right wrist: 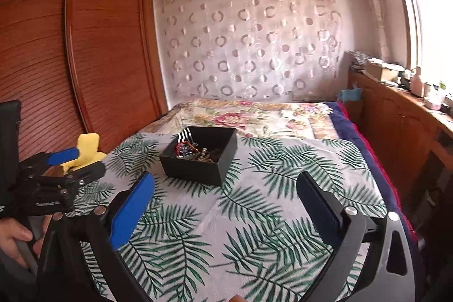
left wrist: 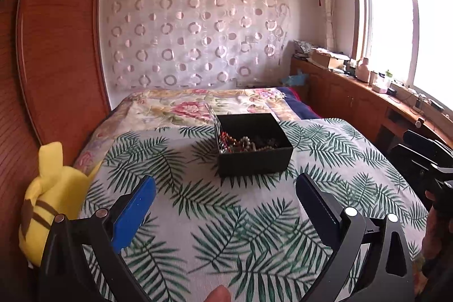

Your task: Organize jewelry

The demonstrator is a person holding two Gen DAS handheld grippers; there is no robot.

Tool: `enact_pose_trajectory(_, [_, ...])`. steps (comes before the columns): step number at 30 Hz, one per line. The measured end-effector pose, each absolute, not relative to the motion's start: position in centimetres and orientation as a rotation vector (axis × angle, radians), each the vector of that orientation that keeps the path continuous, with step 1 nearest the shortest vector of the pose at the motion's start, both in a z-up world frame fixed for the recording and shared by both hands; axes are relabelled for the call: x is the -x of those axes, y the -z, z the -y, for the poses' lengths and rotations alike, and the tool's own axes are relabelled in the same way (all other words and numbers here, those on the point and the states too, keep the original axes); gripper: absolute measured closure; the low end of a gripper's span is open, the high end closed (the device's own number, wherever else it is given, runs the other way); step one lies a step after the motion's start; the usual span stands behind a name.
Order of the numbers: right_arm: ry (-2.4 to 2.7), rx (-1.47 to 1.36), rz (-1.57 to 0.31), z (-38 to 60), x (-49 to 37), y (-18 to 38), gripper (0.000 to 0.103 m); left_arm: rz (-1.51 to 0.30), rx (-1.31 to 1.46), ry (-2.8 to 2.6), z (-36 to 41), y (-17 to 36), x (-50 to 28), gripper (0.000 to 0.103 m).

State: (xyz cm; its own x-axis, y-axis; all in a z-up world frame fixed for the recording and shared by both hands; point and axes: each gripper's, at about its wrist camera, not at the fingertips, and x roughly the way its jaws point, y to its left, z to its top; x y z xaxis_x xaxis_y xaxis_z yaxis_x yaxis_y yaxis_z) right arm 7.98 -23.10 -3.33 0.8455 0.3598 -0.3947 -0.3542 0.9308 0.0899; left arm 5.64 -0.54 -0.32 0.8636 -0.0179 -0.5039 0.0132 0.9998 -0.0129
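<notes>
OK — your left gripper [left wrist: 226, 205] and right gripper [right wrist: 226, 203] are both spread, holding nothing — jewelry box [left wrist: 253, 145] at 12 o'clock.

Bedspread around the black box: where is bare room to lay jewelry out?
The leaf-print bedspread lies bare between the black box and both open grippers, left gripper and right gripper. It is bare right of the box too. The left edge is tighter, beside the yellow plush. The box itself is crowded with beads.
</notes>
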Motion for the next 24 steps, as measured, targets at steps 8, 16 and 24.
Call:
enact_pose_trajectory(8, [-0.337,-0.013,-0.41,23.0,-7.6,3.8,0.002,-0.532,0.007,0.002,0.3,0.4,-4.8,0.007])
enact_pose_trajectory(16, [-0.323,-0.015,-0.404,22.8,-7.7,4.0,0.002,-0.518,0.01,-0.015,0.3,0.1,-4.5,0.007])
enact_pose_trajectory(24, [-0.314,-0.019,-0.403,23.0,-7.7,4.2,0.002,-0.51,0.009,-0.015,0.4,0.1,-4.2,0.007])
